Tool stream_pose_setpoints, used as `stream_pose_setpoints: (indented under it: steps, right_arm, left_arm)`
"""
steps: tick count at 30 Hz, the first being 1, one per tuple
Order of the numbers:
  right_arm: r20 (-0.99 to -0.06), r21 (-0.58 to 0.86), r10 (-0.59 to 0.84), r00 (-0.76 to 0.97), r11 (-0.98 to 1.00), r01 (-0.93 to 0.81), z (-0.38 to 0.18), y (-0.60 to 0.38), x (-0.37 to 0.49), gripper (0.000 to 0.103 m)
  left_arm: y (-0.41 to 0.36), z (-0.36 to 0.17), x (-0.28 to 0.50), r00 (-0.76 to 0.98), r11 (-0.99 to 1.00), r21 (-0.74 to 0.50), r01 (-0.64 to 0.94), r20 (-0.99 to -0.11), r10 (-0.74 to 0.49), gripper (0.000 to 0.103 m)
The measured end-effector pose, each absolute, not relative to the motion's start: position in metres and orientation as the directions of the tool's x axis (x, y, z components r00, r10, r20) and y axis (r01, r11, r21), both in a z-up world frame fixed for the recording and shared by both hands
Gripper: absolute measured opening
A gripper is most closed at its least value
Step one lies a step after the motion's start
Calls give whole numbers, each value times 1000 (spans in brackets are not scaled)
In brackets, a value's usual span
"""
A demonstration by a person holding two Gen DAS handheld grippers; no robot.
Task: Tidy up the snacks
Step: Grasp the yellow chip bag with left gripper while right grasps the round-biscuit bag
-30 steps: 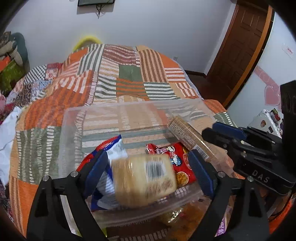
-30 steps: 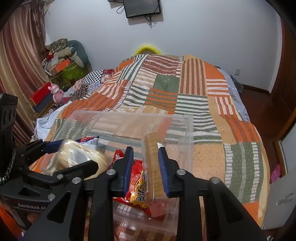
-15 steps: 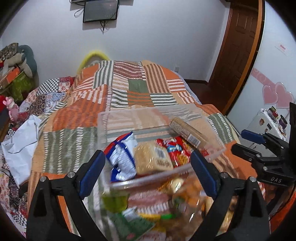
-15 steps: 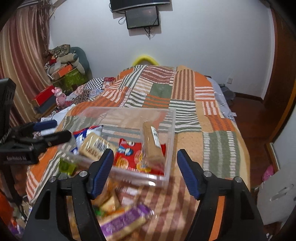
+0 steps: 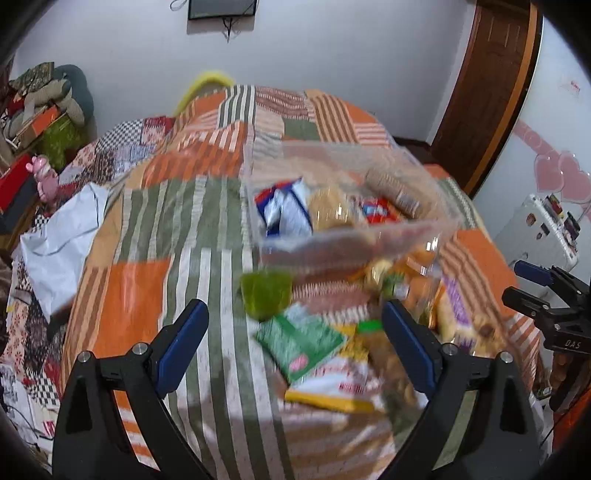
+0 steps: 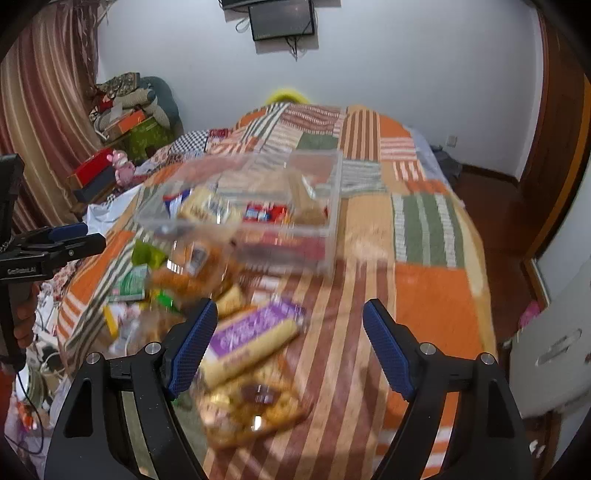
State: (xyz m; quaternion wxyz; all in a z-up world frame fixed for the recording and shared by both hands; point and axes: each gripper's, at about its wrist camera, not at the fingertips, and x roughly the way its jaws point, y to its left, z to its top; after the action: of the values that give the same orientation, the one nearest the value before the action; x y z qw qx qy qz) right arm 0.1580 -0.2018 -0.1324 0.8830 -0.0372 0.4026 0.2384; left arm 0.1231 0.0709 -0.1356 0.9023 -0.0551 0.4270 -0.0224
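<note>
Nearest in the left wrist view, the left gripper (image 5: 295, 347) hangs above the bed (image 5: 147, 240) with its blue pads spread wide and nothing between them. Just beyond the pads a green packet (image 5: 301, 341) lies flat on the patchwork quilt, with a yellow-edged wrapper (image 5: 328, 400) in front of it and a translucent green piece (image 5: 266, 293) behind it. These loose snacks lie between the gripper and the clear plastic box (image 5: 351, 236), which sits farther up the bed and holds a blue-and-white packet (image 5: 284, 210), a pale round biscuit pack (image 5: 330, 210), a red packet (image 5: 380, 214) and a long biscuit sleeve (image 5: 395, 188). At the right edge the right gripper (image 5: 535, 284) shows from the side.

From the right wrist, the right gripper (image 6: 290, 350) is likewise spread wide and empty. Directly past its left pad lies a purple-labelled packet (image 6: 251, 339), with an orange-brown snack bag (image 6: 247, 410) nearer the camera; both are blurred. More packets are heaped between these and the box (image 6: 328, 221), against its near wall. This view alone shows the bare quilt to the right of the box. The left gripper (image 6: 62, 243) appears at the left edge. The wall screen (image 6: 282, 18) hangs beyond the bed. Only the left view shows the white cloth (image 5: 62, 251) and the heart stickers (image 5: 561, 177).
</note>
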Motion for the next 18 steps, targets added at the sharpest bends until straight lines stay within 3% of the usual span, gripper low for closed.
stream_pose_setpoints:
  steps: [9,13,18]
  right_arm:
    - [-793,161,397,463,869,-468,-165,-195,137,79]
    - [-801,186,409,437,864,-467,-173,-192,132,87]
    - [-827,189,401,395,859,-476,-187,-185,131,88]
  left_arm:
    - [57,-174,105,568,992,-123,23,-815,-114,96]
    - [51,-190,110,529,988,-150,28,-837,-142,96]
    - [43,-205,117,509,986,-161,35,-846,-157,96]
